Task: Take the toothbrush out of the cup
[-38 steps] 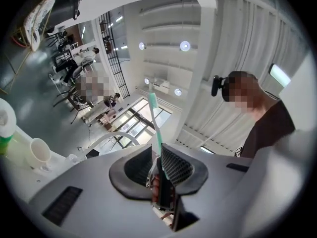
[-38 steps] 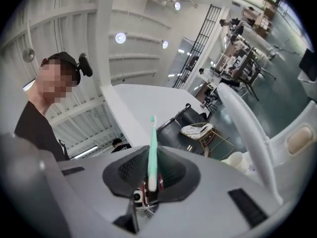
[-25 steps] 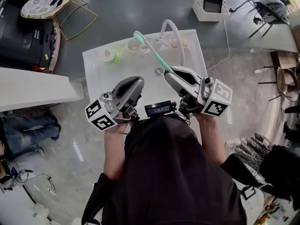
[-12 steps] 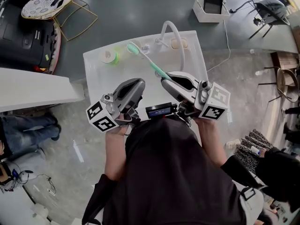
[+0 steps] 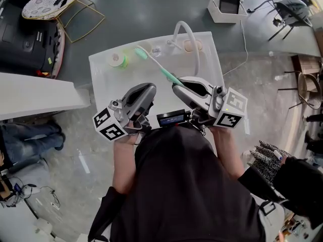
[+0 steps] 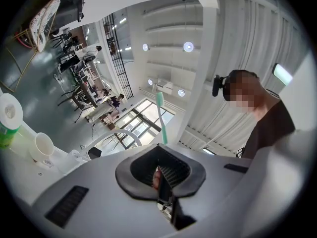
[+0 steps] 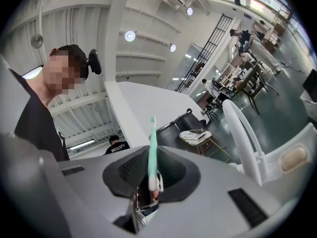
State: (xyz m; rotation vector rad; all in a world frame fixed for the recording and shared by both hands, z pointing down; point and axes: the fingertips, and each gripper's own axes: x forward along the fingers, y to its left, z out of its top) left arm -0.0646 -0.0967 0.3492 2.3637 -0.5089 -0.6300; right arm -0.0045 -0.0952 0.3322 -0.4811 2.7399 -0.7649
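My right gripper (image 5: pixel 176 81) is shut on the lower handle of a mint-green toothbrush (image 5: pixel 154 64). The toothbrush slants up and left over the white sink counter (image 5: pixel 101 77), its brush head toward the far side. In the right gripper view the toothbrush (image 7: pixel 152 150) stands straight up out of the closed jaws. A small white cup (image 6: pixel 42 146) stands on the counter at the left of the left gripper view, apart from the brush. My left gripper (image 5: pixel 148 88) hovers beside the right one, shut and holding nothing. It sees the toothbrush (image 6: pixel 160 118) ahead.
A white arched faucet hose (image 5: pixel 185 30) and a beige round piece (image 5: pixel 191 46) sit at the counter's back right. A green-and-white container (image 5: pixel 117 59) stands back left. On the floor are a gold-framed round table (image 5: pixel 50 3) and a white box (image 5: pixel 227 6).
The toothbrush has swung left and slightly toward me with the right gripper, and its brush head is now further left. The left gripper has stayed put.
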